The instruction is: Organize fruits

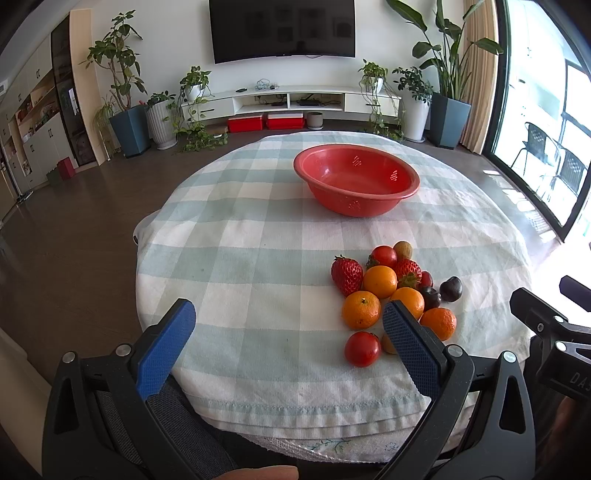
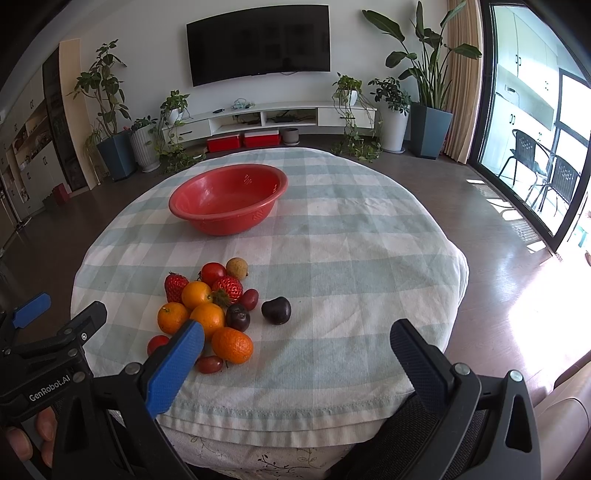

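Note:
A red colander bowl (image 1: 356,182) (image 2: 227,199) stands empty at the far side of the round table. A pile of fruit lies near the front edge: several oranges (image 1: 361,309) (image 2: 232,345), two strawberries (image 1: 346,275) (image 2: 176,287), cherry tomatoes (image 1: 362,348) (image 2: 212,272), dark plums (image 1: 451,288) (image 2: 276,310) and a small brown longan (image 1: 402,250) (image 2: 236,267). My left gripper (image 1: 290,315) is open and empty, above the front edge, left of the pile. My right gripper (image 2: 297,336) is open and empty, just right of the pile.
The table wears a green-and-white checked cloth (image 1: 258,236) (image 2: 351,236). Behind it are a TV (image 1: 282,29), a white low cabinet (image 1: 288,99), potted plants and a glass door (image 2: 535,129) on the right. The right gripper's body (image 1: 546,332) shows at the left view's right edge.

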Available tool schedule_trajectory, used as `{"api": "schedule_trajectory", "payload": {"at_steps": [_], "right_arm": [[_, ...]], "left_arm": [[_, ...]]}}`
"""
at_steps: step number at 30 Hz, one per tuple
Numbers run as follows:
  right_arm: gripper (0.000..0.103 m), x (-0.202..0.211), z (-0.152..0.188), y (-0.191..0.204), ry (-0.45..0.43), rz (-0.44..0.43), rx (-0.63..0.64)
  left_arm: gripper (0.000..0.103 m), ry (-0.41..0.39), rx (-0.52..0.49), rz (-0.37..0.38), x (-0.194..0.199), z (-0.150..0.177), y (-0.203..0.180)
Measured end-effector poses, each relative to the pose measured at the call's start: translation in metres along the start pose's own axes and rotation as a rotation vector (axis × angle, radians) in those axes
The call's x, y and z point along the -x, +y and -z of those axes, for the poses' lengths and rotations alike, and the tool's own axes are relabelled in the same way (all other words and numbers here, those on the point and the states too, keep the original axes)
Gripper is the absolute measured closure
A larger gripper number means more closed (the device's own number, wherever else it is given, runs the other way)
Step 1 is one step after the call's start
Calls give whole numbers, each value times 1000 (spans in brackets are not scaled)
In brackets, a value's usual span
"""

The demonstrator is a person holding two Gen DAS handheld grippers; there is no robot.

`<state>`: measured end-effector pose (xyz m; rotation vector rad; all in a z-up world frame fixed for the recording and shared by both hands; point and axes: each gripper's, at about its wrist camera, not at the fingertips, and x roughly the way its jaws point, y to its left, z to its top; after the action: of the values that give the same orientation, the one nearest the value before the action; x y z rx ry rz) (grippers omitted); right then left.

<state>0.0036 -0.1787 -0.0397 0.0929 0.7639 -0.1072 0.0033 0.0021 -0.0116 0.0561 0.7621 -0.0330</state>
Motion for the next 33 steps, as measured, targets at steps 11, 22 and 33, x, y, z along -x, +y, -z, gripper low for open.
{"api": "schedule_trajectory", "payload": {"at_steps": [11,22,33], "right_arm": [[0,-1,2,-2,1,0,0],[0,-1,2,-2,2,0,1],[0,-1,2,-2,1,0,0]], "left_arm": [[0,1,0,-1,-1,0,0],[0,2,0,1,-1,0,0],[0,3,0,0,0,0,0]]}}
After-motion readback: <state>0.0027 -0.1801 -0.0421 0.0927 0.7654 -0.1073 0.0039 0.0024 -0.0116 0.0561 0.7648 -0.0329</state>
